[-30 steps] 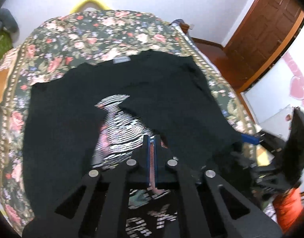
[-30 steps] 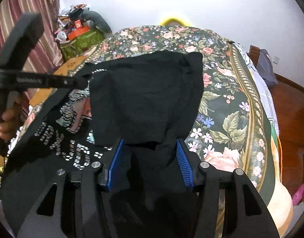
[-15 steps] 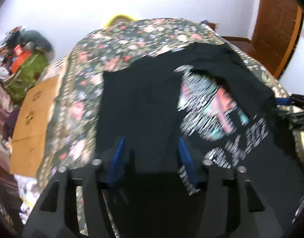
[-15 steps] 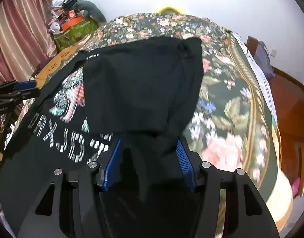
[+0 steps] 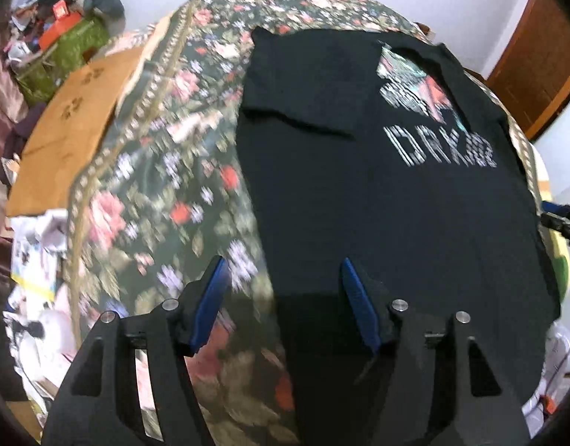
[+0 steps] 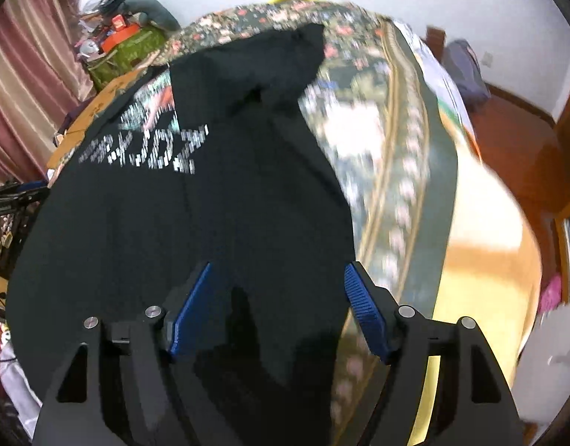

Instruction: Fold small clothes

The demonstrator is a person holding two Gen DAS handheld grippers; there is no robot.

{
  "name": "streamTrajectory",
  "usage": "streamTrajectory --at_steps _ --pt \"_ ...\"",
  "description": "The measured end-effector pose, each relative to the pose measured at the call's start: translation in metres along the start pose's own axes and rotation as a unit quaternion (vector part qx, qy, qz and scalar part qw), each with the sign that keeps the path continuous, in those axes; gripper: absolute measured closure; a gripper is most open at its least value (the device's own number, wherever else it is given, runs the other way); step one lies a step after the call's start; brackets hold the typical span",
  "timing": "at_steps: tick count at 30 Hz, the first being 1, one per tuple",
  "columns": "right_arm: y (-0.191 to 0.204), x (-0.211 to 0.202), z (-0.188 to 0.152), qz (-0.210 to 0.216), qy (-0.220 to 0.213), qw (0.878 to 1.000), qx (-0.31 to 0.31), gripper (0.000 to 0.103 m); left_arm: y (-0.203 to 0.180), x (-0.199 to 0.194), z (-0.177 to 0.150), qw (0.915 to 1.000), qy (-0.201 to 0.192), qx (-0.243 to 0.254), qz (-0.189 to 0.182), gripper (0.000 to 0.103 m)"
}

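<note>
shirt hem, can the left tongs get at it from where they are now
Probably yes: the left tongs are open right over the near edge of the black shirt on the bedspread, with nothing in between.

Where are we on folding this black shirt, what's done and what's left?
Done: both sides of the black T-shirt look folded inward; only a strip of print shows. In hand: nothing; the left gripper and right gripper are both open above its near hem. Left: folding the hem up toward the collar on the floral bedspread.

bedspread [image 5: 166, 200] motion-blurred, shirt [image 6: 210, 223] hem cut off
</note>
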State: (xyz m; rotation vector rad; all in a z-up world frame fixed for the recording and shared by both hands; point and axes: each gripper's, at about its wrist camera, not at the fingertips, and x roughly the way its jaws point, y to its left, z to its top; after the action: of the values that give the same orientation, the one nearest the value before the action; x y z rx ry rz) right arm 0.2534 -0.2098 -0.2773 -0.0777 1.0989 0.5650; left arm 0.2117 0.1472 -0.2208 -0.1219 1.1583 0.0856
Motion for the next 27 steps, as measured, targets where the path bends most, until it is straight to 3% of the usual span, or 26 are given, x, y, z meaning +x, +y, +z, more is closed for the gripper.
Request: streamTrajectory --at_steps 3,6,8,10,11,13,14,19,22,27 --pt "-0.004 0.01 -0.011 0.006 0.013 1.0 0.015 0.034 -0.006 -0.002 -0.01 0.9998 0.0 -0.006 -0.019 0.04" --pt "-0.002 0.018 -0.014 0.005 0.007 1.0 0.014 0.032 -0.009 -0.005 -0.018 0.999 -0.004 -0.022 -0.039 0.054" --pt "-0.002 0.019 -0.011 0.01 0.0 1.0 0.024 0.034 -0.012 -0.009 -0.02 0.9986 -0.011 -0.025 -0.046 0.084" --pt "0.001 0.02 -0.01 0.024 -0.005 0.999 0.025 0.052 -0.017 -0.011 -0.021 0.9982 -0.014 -0.021 -0.054 0.099" --pt "0.004 0.021 -0.011 0.032 -0.008 0.999 0.024 0.058 -0.02 -0.011 -0.019 0.9985 -0.017 -0.017 -0.049 0.099" --pt "0.01 0.023 -0.007 0.04 -0.01 0.999 0.019 0.088 -0.027 -0.013 -0.016 0.9992 -0.026 0.001 -0.029 0.099" --pt "0.014 0.024 -0.006 0.039 -0.011 0.999 0.015 0.093 -0.031 -0.015 -0.013 0.9992 -0.035 0.01 -0.018 0.099" --pt "0.033 0.018 0.018 0.037 -0.033 0.999 -0.023 0.095 -0.035 -0.041 0.019 0.9953 -0.094 0.022 -0.006 0.099" --pt "0.04 0.006 0.046 0.035 -0.069 0.996 -0.035 0.095 -0.031 -0.055 0.048 0.991 -0.132 0.019 0.006 0.099" --pt "0.039 -0.006 0.086 0.008 -0.116 0.993 -0.038 0.095 -0.012 -0.043 0.083 0.9894 -0.141 -0.004 0.036 0.099"
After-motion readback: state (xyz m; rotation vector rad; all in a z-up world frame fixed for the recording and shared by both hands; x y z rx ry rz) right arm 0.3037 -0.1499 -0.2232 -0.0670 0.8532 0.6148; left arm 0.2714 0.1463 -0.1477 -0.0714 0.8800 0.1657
